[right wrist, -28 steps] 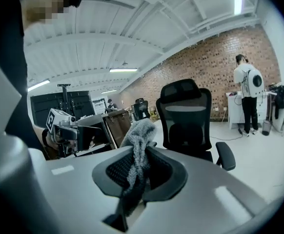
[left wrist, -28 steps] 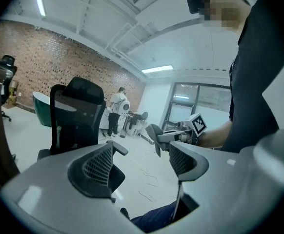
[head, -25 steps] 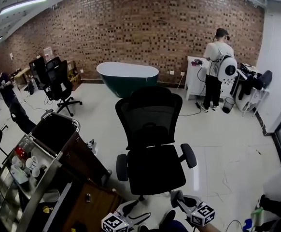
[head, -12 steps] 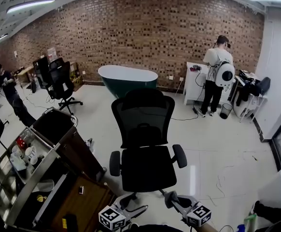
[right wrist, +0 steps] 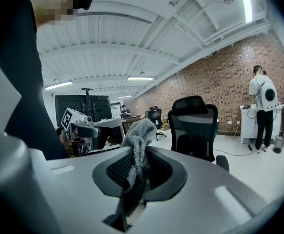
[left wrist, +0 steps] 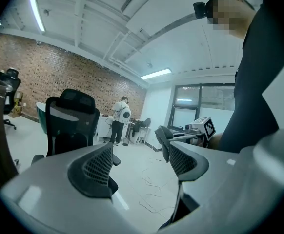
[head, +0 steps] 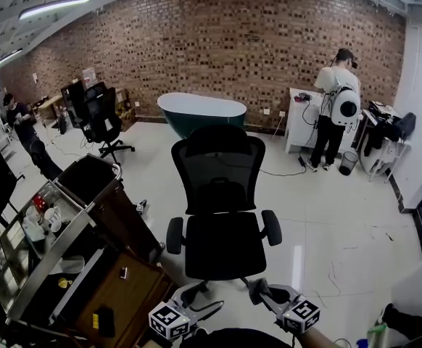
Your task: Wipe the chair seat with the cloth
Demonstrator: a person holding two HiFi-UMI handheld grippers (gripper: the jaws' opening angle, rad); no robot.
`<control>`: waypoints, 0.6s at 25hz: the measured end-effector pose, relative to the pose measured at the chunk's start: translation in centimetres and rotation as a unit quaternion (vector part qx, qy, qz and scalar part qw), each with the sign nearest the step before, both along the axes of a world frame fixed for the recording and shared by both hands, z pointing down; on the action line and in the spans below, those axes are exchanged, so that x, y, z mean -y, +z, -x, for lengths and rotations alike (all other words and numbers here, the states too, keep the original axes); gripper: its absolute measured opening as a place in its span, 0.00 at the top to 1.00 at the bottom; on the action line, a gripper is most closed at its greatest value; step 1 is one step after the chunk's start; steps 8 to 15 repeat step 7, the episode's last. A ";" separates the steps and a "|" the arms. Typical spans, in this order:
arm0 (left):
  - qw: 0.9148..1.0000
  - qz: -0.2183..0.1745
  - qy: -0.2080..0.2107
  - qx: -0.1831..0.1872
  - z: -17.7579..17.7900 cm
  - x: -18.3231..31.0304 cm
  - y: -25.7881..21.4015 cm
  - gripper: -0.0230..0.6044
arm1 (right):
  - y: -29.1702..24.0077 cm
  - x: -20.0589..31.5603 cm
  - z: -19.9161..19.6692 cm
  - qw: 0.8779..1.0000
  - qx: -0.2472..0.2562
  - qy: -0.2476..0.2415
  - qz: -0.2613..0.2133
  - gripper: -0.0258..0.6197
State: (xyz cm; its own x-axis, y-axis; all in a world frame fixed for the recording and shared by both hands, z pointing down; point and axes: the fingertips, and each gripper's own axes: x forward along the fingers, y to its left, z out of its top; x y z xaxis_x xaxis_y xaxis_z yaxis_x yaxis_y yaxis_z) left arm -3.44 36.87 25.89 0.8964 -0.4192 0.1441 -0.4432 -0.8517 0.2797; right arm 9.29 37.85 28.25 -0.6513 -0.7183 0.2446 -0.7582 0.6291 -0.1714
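Note:
The black mesh office chair [head: 220,187] stands on the pale floor straight ahead, its seat [head: 224,245] bare and facing me. Both grippers hang low at the bottom edge of the head view, short of the seat's front. My right gripper [head: 263,293] is shut on a grey fluffy cloth [right wrist: 136,147], which sticks up between the pads and hangs below them. My left gripper [head: 193,299] is open with nothing between its fingers [left wrist: 97,165]. The chair [right wrist: 192,130] shows a little way beyond the right gripper's jaws, and stands to the left of the left gripper's jaws [left wrist: 71,123].
A metal trolley [head: 55,249] with cups and a dark wooden top stands close on my left. A green bathtub [head: 201,112] sits by the brick wall. A person [head: 338,104] stands at a white desk back right. Another black chair [head: 104,122] and another person [head: 24,129] are far left.
The head view has shifted slightly, so the chair sits a little more centred. Both grippers stay low in front of the seat; the cloth remains held.

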 end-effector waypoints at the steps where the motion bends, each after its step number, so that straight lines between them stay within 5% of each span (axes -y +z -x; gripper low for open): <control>1: 1.000 0.000 -0.001 0.001 -0.2 -0.1 0.0 0.35 | 0.0 -0.1 -0.1 1.000 0.002 -0.002 -0.001 0.89; 15: 1.000 -0.003 0.001 0.000 -1.2 -0.6 0.2 0.35 | -0.2 -0.4 -0.7 1.000 0.006 -0.008 -0.005 0.89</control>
